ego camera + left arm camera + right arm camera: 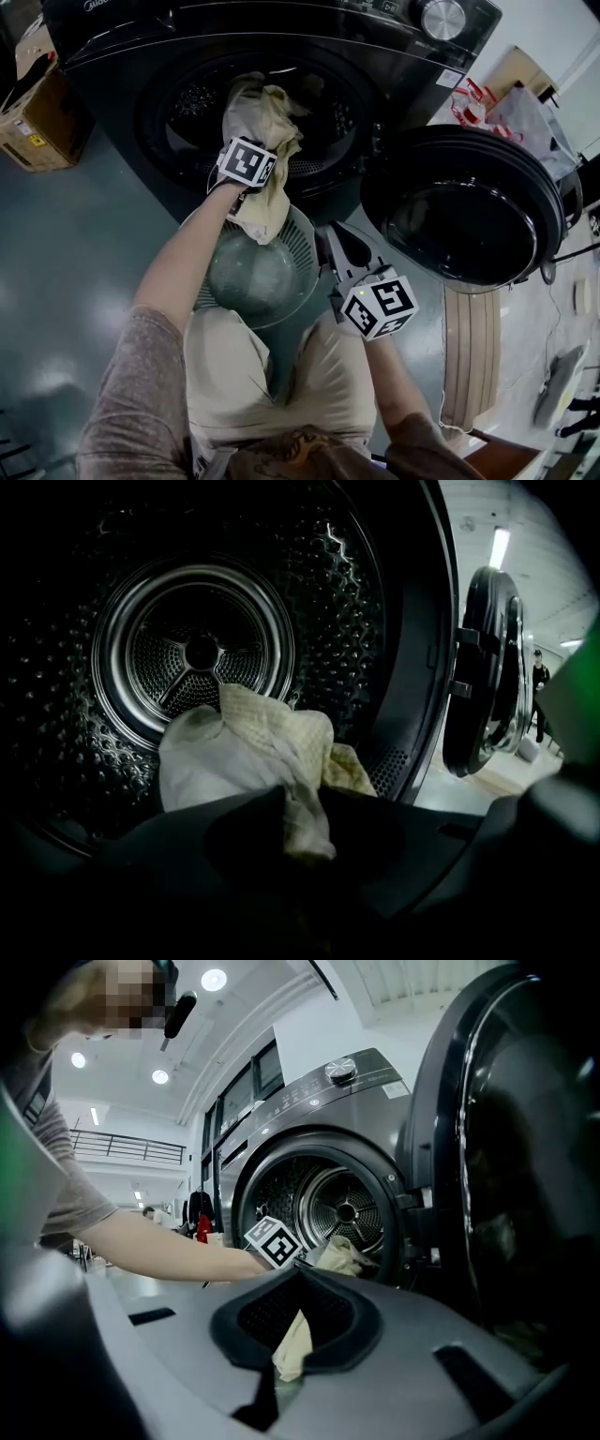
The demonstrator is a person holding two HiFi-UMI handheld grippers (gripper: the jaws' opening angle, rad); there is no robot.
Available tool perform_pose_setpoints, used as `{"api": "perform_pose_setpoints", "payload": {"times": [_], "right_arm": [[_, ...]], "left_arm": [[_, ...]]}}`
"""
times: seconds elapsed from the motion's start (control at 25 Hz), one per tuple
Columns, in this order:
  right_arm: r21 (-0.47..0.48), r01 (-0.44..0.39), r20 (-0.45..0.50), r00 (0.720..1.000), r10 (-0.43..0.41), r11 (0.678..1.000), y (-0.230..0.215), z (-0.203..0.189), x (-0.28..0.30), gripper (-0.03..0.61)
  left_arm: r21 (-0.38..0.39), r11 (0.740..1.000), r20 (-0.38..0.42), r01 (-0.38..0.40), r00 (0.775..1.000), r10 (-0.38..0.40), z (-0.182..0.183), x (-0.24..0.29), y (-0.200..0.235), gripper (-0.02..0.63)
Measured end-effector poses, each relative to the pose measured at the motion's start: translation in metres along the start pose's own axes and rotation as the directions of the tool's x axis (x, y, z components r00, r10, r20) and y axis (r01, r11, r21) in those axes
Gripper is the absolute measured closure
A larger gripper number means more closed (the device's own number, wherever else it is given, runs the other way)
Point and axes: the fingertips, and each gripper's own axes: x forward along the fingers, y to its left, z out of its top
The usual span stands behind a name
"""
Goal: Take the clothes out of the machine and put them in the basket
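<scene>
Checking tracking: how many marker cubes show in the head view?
2: one cube on the left gripper at the drum opening, another cube on the right gripper beside the basket.

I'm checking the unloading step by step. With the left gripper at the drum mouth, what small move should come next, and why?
Probably draw the left gripper back out of the drum and toward the basket. Its jaws are shut on the beige cloth, part of it lies at the drum mouth, and its loose end hangs down toward the basket below.
</scene>
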Motion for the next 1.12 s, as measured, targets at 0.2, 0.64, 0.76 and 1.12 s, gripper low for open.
{"api": "perform_pose_setpoints", "payload": {"times": [0.2,0.64,0.76,1.12], "right_arm": [[-0.001,0.007,0.014,1.0,-0.007,1.0,-0.005,0.004,-0.005,0.581],[-0.011,-0.051,0.044,0.998,0.051,0.999,0.001,0.016,-0.003,0.581],[-0.009,-0.072,0.056,0.996,0.073,0.997,0.007,0.02,-0.002,0.58],[-0.032,-0.133,0.059,0.989,0.134,0.991,0.024,0.022,0.0,0.58]], "left_arm": [[-0.007,1.0,0.046,0.022,0.999,-0.021,0.006,-0.022,-0.01,0.529],[0.001,0.998,0.193,0.066,0.979,-0.065,0.012,-0.142,-0.048,0.532],[0.001,0.996,0.197,0.084,0.977,-0.083,0.003,-0.168,-0.066,0.532],[0.043,0.995,0.189,0.088,0.977,-0.095,-0.031,-0.229,-0.11,0.527]]}}
